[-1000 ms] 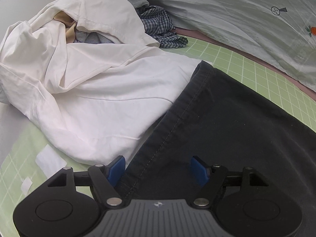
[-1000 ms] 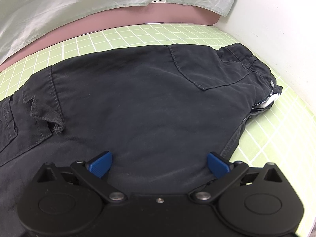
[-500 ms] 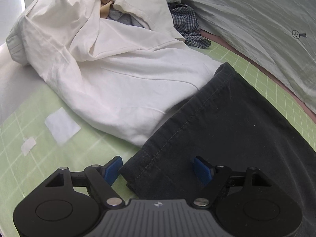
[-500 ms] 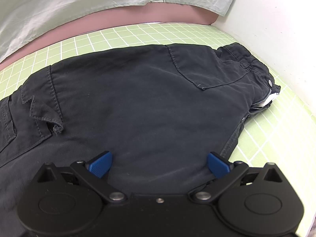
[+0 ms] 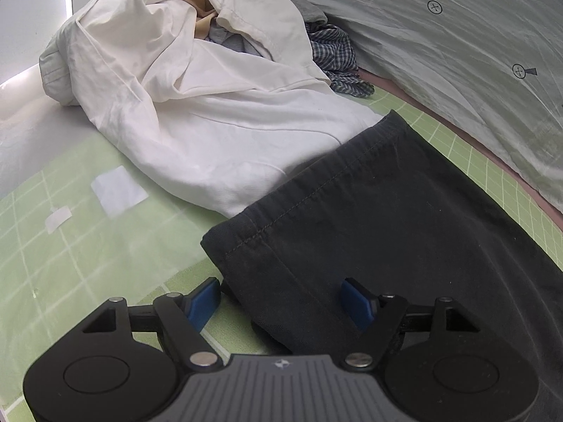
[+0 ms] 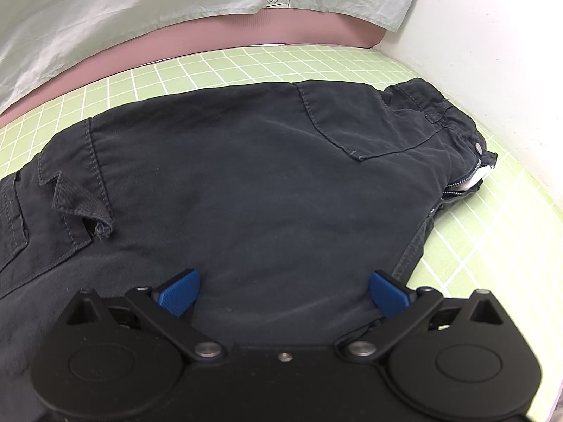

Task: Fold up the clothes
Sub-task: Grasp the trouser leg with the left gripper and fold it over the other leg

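Observation:
Black cargo shorts (image 6: 253, 183) lie flat on the green grid mat, waistband and open zipper (image 6: 468, 179) at the right. Their leg hem (image 5: 302, 211) shows in the left wrist view. My left gripper (image 5: 281, 302) is open, its blue pads straddling the near corner of the leg hem, low over the mat. My right gripper (image 6: 283, 288) is open just above the shorts' seat area near the front edge, holding nothing. A side cargo pocket flap (image 6: 81, 207) stands up at the left.
A pile of white clothing (image 5: 197, 105) with a checked garment (image 5: 334, 59) lies beyond the hem. A pale green plastic sheet (image 5: 457, 52) hangs at the back. White tape patches (image 5: 116, 190) sit on the mat (image 5: 88, 246). A white wall (image 6: 492, 52) borders the right.
My left gripper has pulled back and left along the leg, so the hem corner now sits between its open pads. My right gripper has barely moved.

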A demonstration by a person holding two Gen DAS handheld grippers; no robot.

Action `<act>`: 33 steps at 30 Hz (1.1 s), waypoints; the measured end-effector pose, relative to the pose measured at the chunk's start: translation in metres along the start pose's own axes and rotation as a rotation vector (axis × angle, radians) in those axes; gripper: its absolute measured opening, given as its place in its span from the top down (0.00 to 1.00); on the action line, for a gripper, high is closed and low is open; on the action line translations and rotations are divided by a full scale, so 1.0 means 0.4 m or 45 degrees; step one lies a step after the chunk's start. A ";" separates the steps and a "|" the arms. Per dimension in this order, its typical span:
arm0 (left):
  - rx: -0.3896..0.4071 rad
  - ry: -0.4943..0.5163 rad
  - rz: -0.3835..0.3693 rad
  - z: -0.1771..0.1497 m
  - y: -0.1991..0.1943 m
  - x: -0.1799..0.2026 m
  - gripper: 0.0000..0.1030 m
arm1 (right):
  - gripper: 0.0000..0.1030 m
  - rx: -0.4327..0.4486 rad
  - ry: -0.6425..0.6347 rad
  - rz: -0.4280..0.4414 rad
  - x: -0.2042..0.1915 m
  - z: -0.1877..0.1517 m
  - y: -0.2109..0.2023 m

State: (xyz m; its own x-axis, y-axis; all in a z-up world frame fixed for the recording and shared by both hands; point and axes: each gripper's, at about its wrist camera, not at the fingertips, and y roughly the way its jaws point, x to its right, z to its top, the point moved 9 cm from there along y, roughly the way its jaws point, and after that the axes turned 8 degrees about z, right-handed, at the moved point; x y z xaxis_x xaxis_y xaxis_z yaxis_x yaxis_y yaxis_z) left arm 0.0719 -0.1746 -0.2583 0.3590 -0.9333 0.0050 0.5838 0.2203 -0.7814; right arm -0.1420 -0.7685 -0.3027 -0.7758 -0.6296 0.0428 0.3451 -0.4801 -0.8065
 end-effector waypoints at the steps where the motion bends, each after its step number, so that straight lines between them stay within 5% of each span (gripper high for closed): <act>1: 0.007 -0.011 -0.004 0.003 0.001 -0.001 0.36 | 0.00 0.001 0.000 -0.001 0.000 0.000 0.000; 5: 0.018 -0.101 -0.096 0.023 0.003 -0.005 0.81 | 0.00 0.003 -0.002 0.004 0.001 0.002 0.001; 6: 0.019 -0.110 -0.128 0.028 0.001 0.001 0.84 | 0.00 0.004 -0.002 0.006 0.001 0.002 0.001; 13: 0.132 0.020 -0.306 0.072 -0.090 0.100 0.86 | 0.00 0.006 0.000 0.011 0.004 0.003 0.002; 21: 0.238 0.233 -0.608 0.086 -0.223 0.331 0.87 | 0.00 -0.033 -0.003 0.070 0.007 0.007 -0.009; 27: 0.166 0.634 -0.809 -0.086 -0.303 0.527 0.87 | 0.00 -0.013 -0.014 0.141 0.011 0.000 -0.028; 33: -0.014 0.970 -0.787 -0.327 -0.265 0.581 0.86 | 0.00 -0.009 -0.038 0.186 0.015 -0.005 -0.033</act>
State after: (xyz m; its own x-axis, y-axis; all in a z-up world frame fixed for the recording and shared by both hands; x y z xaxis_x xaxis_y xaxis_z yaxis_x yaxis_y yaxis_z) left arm -0.0017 -0.4521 -0.2560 -0.5761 -0.8173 0.0141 0.5026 -0.3678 -0.7824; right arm -0.1521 -0.7646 -0.2929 -0.7015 -0.7102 -0.0584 0.4494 -0.3774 -0.8097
